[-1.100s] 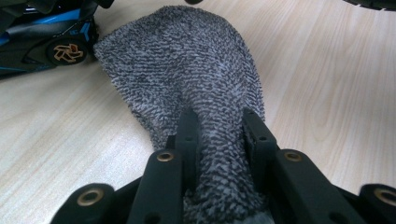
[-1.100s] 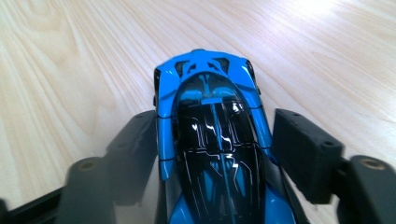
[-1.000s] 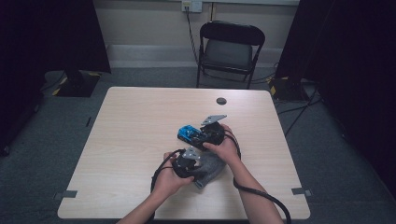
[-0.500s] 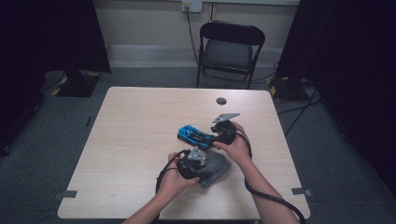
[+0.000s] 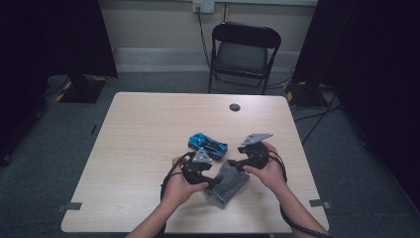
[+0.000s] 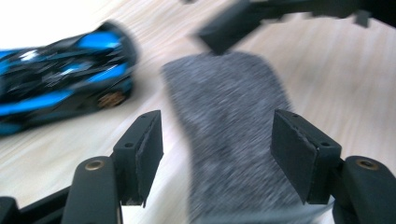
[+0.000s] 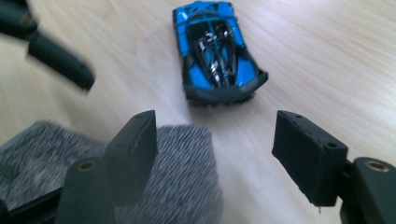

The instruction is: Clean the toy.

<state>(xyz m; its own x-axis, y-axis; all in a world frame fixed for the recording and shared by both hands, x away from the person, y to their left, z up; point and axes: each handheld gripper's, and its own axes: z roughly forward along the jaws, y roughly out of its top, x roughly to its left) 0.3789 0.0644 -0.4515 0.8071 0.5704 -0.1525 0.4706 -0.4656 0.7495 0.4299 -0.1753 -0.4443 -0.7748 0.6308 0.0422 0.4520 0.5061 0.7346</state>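
While both grippers hover with jaws apart, a folded grey cloth [image 5: 227, 181] lies on the table [image 5: 138, 148] between them.

The left gripper [image 5: 210, 179], its jaws just opened, hangs over the cloth without pressing it; the right gripper [image 5: 233, 162] holds nothing at the cloth's far end, just beside a blue toy car [image 5: 207, 145].

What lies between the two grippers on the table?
The grey cloth lies between the left gripper and the right gripper, flat on the table; the high view shows it.
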